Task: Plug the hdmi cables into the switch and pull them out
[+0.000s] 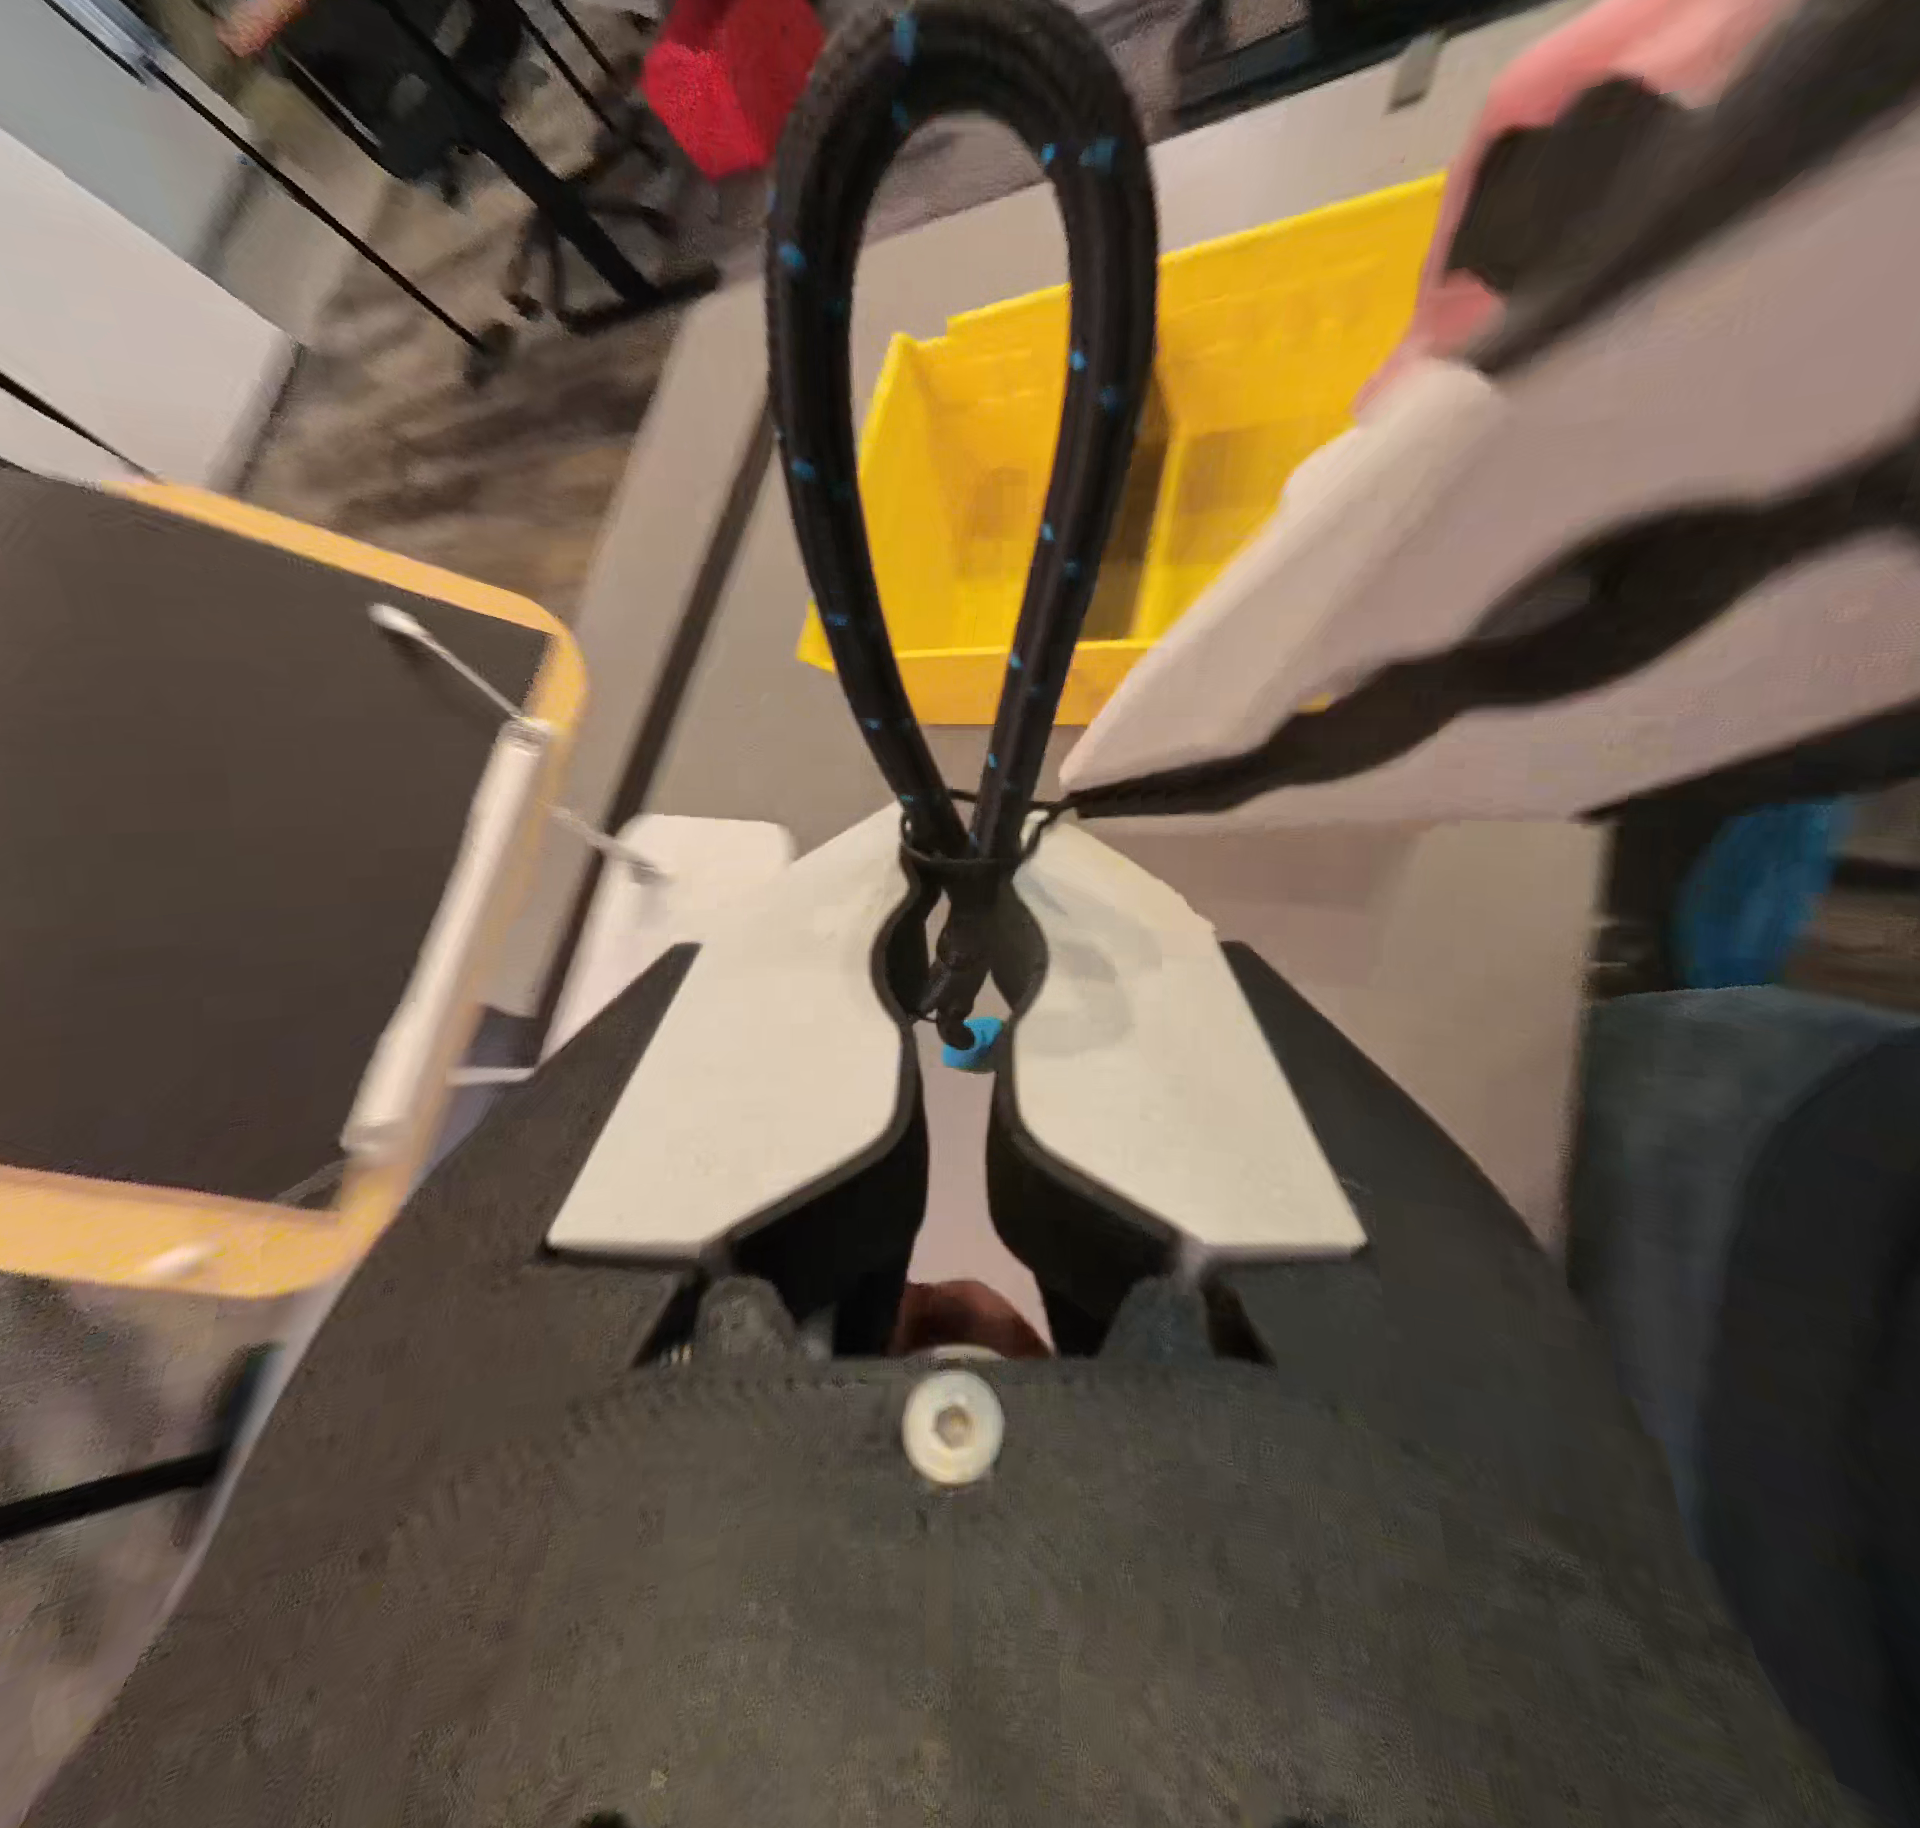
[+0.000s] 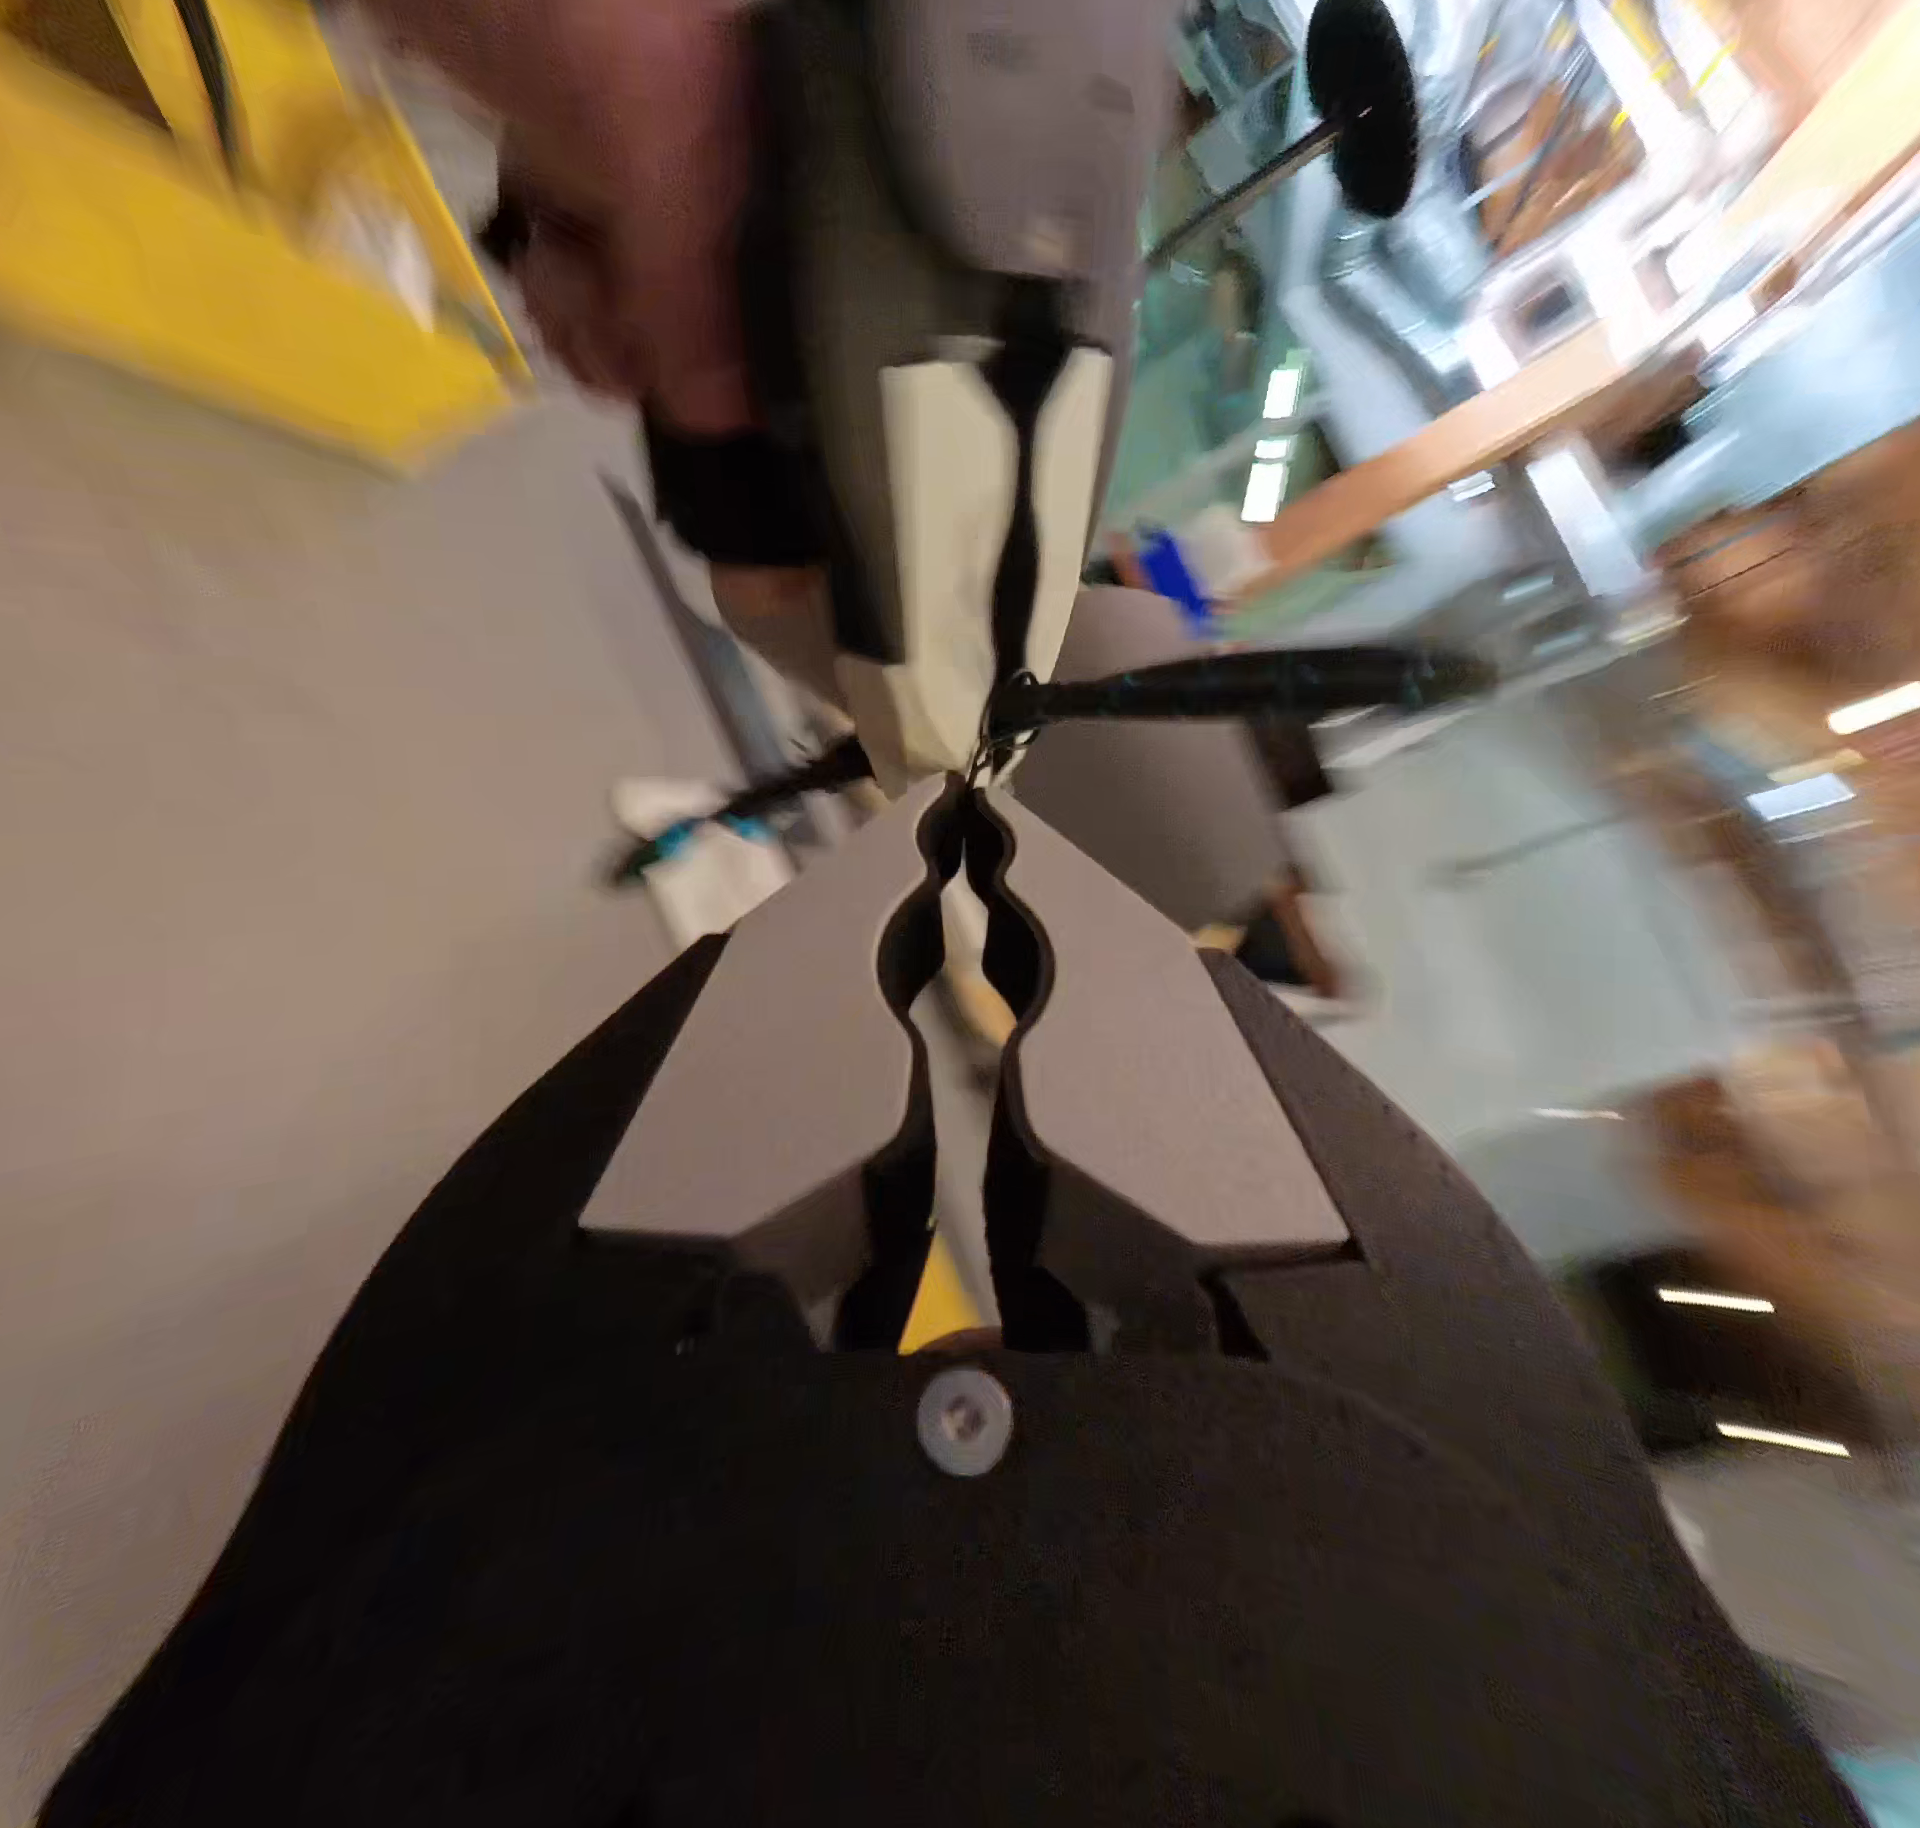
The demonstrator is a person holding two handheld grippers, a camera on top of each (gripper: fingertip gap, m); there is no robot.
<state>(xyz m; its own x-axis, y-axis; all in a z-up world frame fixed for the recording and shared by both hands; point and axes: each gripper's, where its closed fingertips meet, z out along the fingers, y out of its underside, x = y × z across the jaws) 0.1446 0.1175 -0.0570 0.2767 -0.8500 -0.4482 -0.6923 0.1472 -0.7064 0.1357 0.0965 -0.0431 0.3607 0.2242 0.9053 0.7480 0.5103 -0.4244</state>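
Up close, the left gripper (image 1: pixel 961 874) is clamped on a coiled black HDMI cable (image 1: pixel 961 324) flecked with blue, its loop rising above the pale fingers; the right gripper (image 2: pixel 961 791), jaws nearly together, pinches the thin tie (image 1: pixel 1044 810) binding that bundle; a yellow bin (image 1: pixel 1247 407) sits behind on the grey table (image 1: pixel 1299 905); no switch is clearly visible; both views are blurred.

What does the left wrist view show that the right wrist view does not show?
Only the left wrist view shows the cable's upright loop, the black tray with an orange rim and a red bag. Only the right wrist view shows a hand. Both show the yellow bin, the bundled cable and both grippers meeting at its thin tie.
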